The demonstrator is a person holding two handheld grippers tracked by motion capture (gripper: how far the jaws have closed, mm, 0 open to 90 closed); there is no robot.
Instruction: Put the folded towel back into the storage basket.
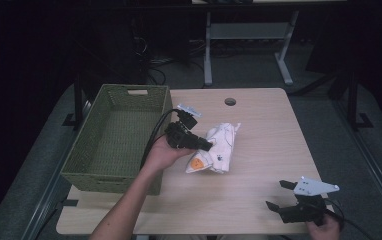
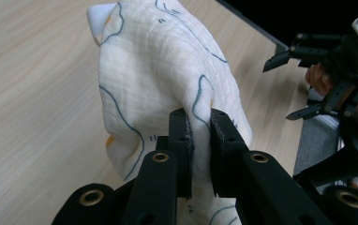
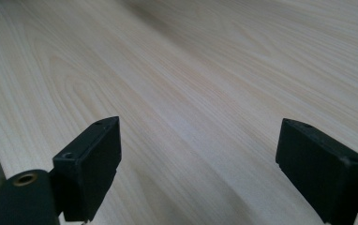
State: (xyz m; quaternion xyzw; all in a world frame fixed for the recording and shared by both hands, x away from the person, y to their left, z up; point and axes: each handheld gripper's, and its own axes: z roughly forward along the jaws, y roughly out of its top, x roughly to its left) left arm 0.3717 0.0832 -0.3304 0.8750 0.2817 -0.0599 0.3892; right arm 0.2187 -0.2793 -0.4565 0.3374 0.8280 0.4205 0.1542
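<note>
Dark surroundings are seen beyond a light wood-grain table (image 1: 259, 150), with the legs of a second desk (image 1: 208, 55) standing on the grey floor behind it. A round cable hole (image 1: 230, 102) is set into the tabletop near its far edge. On the table's left portion a green woven basket (image 1: 86, 160) is placed, with a cut-out handle in its far wall.

Just right of the basket, near the middle of the table, a crumpled white cloth (image 1: 220, 148) printed with thin blue lines and orange patches is seen. It is pinched by the left gripper (image 1: 205, 145), which is held in the person's left hand (image 1: 164, 152), the bare forearm coming in from the bottom edge. In the left gripper view, the left gripper (image 2: 199, 140) has its jaws drawn together on a fold of the cloth (image 2: 158, 70), the fabric being bunched upward above the jaws and draped down over the table (image 2: 36, 93).

At the near right corner of the table, well apart from the cloth, the right gripper (image 1: 279, 195) is held in the right hand (image 1: 324, 230) with its jaws spread wide and nothing between them. In the right gripper view, bare tabletop (image 3: 191, 93) is seen between the separated jaws of the right gripper (image 3: 205, 154).
</note>
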